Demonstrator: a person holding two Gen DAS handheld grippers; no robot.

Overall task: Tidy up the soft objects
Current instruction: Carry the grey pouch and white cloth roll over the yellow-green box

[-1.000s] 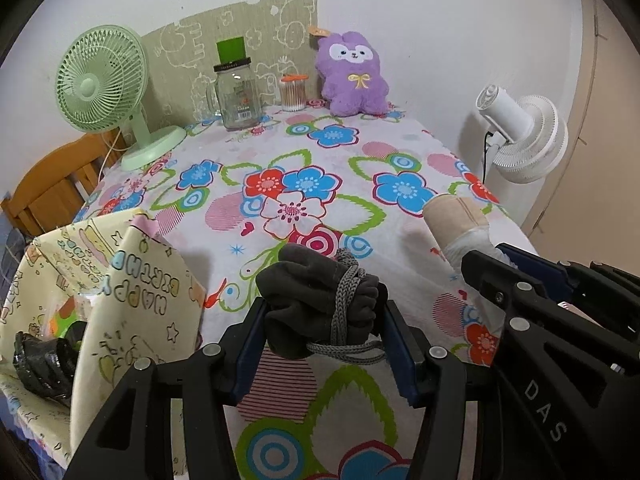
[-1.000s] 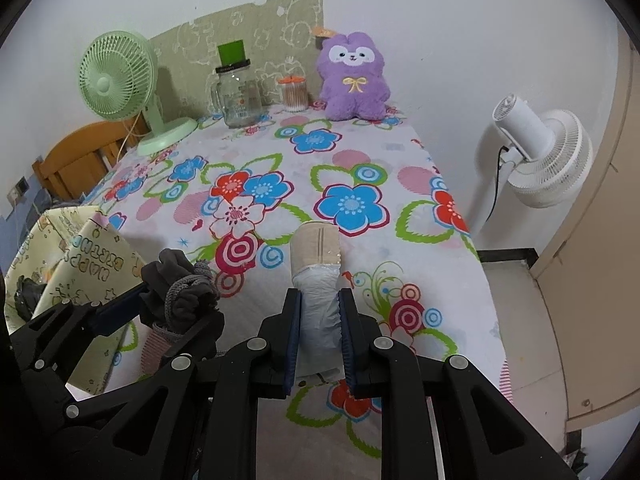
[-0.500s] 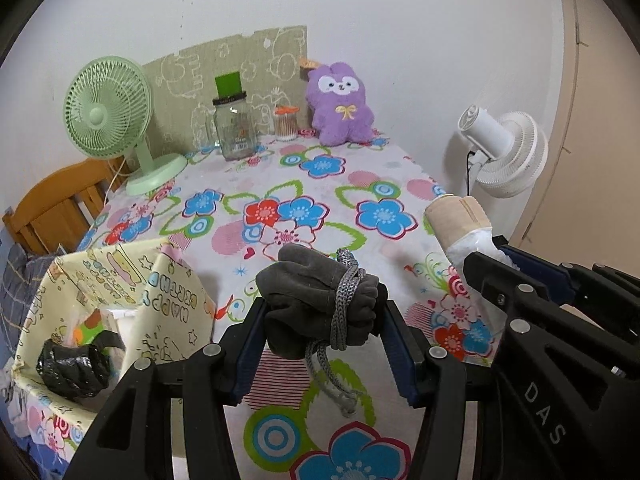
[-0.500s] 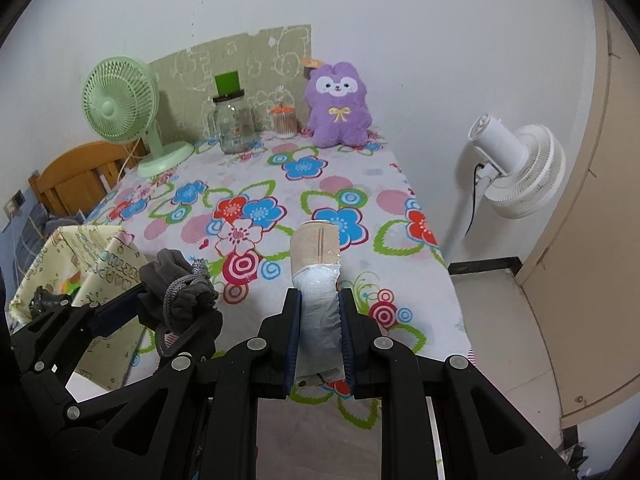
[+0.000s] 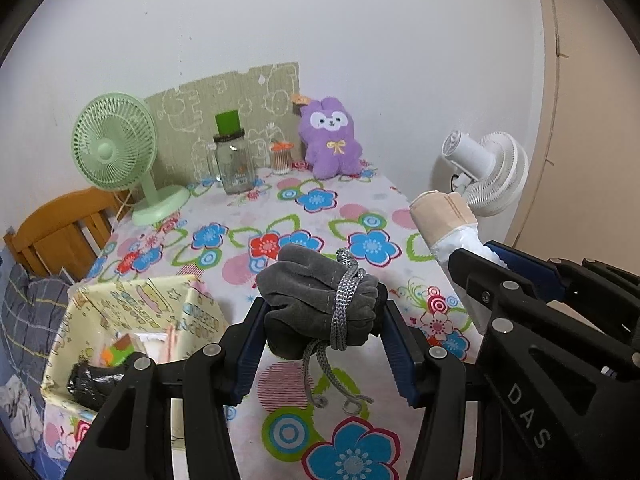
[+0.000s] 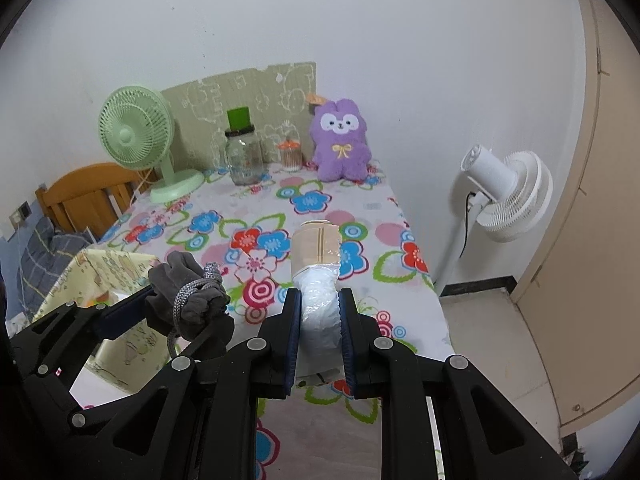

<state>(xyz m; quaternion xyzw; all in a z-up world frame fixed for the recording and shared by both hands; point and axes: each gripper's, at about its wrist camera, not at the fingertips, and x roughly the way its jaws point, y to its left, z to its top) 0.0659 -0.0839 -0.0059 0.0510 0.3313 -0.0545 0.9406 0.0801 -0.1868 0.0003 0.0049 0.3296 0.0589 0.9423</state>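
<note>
one table draped in a flowered tablecloth (image 5: 320, 216) fills most of both views, with one wooden chair (image 5: 56, 232) at its left edge and one yellow printed box (image 5: 132, 312), open at the top, at the near left corner, holding a black bundle (image 5: 90, 380) and some coloured items too small to name. there are two fans: one green desk fan (image 5: 114, 148) standing on the cloth at the far left, and one white fan (image 6: 508, 196) on a stand off the table's right side. against the far wall stand one green patterned board (image 5: 240, 108), one purple plush bunny (image 5: 332, 140), one glass jar (image 5: 234, 160) with a green block on its lid, and one small cotton-swab container (image 5: 281, 158) between jar and bunny. there are two grippers, side by side above the near end of the table. the left gripper (image 5: 320, 328) is clamped on one grey drawstring pouch (image 5: 316, 304); the pouch sits squeezed between the two blue pads, bulging above them, its grey cord wrapped round it and dangling below. the right gripper (image 6: 320, 320) is pressed tight on one beige roll in a plastic wrapper (image 6: 318, 256); the crinkled white wrapper end is pinched between the pads and the beige end sticks forward beyond the fingertips, clear of the cloth.
</note>
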